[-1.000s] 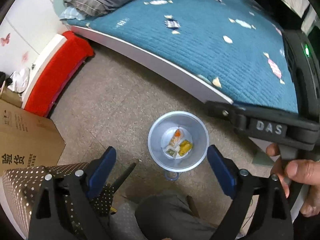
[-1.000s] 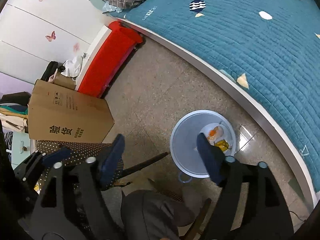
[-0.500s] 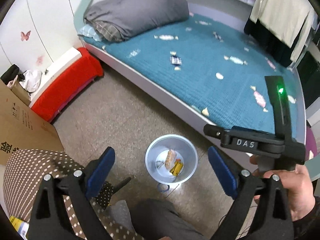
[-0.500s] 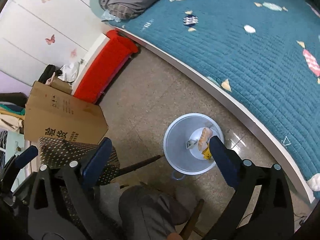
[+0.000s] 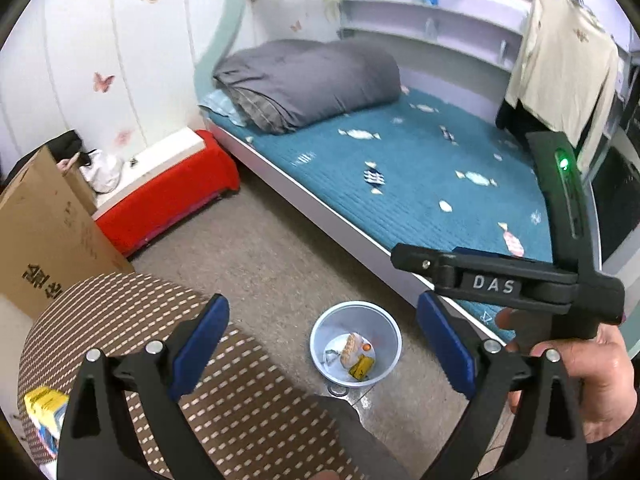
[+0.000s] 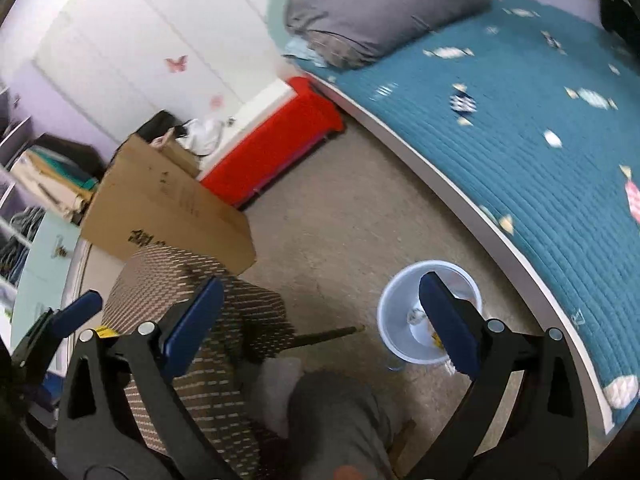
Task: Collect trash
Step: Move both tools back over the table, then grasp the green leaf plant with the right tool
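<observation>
- The trash, a few crumpled wrappers in tan, yellow and silver, lies at the bottom of a small round pale-blue plastic bin standing on the speckled beige floor; it looks already dropped in.
- The bin sits just beside the white edge of the bed with the teal quilted cover, probably so that either hand can reach it.
- The right gripper, blue-padded on black arms, has just been opening and stands spread wide with nothing between the pads, one finger overlapping the bin in its view.
- The left gripper is likewise spread and empty, framing the bin from above.
- At the lower left, a yellow carton rests on a brown dotted round seat, perhaps the next piece.
</observation>
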The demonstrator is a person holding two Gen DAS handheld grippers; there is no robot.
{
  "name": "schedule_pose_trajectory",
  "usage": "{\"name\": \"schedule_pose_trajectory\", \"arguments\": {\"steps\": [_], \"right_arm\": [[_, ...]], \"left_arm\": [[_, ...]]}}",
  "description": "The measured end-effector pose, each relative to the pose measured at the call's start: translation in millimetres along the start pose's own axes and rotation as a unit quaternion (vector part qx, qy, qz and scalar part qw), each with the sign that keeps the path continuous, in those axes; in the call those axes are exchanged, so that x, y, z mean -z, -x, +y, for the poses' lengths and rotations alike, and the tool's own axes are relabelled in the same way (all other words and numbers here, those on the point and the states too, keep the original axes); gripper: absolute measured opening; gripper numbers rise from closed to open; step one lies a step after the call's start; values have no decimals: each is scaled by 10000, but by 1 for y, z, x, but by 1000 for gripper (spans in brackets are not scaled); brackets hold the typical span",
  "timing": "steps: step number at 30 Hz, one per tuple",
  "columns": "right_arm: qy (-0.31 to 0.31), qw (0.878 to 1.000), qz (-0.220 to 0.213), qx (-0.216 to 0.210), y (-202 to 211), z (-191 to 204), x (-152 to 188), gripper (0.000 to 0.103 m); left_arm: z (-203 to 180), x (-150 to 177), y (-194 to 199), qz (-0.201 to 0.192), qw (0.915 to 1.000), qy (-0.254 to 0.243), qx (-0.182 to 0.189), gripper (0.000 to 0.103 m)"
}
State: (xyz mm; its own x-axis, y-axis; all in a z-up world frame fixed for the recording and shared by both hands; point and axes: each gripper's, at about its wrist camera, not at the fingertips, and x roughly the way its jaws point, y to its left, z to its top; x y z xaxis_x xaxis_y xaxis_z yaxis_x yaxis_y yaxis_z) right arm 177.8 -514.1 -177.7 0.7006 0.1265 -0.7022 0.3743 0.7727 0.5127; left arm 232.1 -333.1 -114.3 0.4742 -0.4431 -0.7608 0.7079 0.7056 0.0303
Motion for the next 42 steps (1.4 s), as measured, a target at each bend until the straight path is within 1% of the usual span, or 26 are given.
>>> {"name": "schedule_pose_trajectory", "arguments": {"steps": [6, 12, 15, 19, 21, 24, 30, 32, 33, 36, 41, 42], "right_arm": [[479, 9984, -162, -242, 15, 55, 3, 96], [1050, 9931, -260, -460, 24, 114, 14, 96], [1319, 9893, -241, -575, 25, 140, 23, 96], [1690, 9826, -234, -733, 22, 176, 40, 96], [1870, 9787, -149, -835, 15, 195, 53, 96], [2131, 9725, -20, -935, 6, 220, 70, 96], [2547, 9588, 161, -1245, -5, 261, 105, 96], [2729, 9518, 300, -1368, -12, 277, 119, 96], [2810, 9489, 341, -1397, -14, 281, 123, 96], [3126, 9357, 496, -1556, -23, 300, 144, 96], [3669, 9089, 950, -1739, -51, 327, 184, 96], [3746, 9050, 996, -1751, -55, 330, 189, 96]], "left_arm": [[38, 22, 42, -289, 9984, 332, -367, 93], [83, 48, 77, -498, 9932, 805, -674, 93], [106, 68, 96, -598, 9887, 1092, -840, 93], [139, 97, 118, -673, 9804, 1510, -1072, 93], [152, 112, 125, -686, 9767, 1661, -1176, 93], [170, 133, 136, -680, 9701, 1899, -1350, 93], [204, 177, 158, -728, 9532, 2405, -1683, 93], [210, 188, 162, -730, 9489, 2488, -1797, 93], [216, 198, 165, -699, 9452, 2550, -1914, 93], [229, 218, 169, -632, 9365, 2785, -2035, 93], [248, 255, 180, -515, 9177, 3214, -2276, 93], [251, 261, 181, -483, 9145, 3276, -2324, 93]]}}
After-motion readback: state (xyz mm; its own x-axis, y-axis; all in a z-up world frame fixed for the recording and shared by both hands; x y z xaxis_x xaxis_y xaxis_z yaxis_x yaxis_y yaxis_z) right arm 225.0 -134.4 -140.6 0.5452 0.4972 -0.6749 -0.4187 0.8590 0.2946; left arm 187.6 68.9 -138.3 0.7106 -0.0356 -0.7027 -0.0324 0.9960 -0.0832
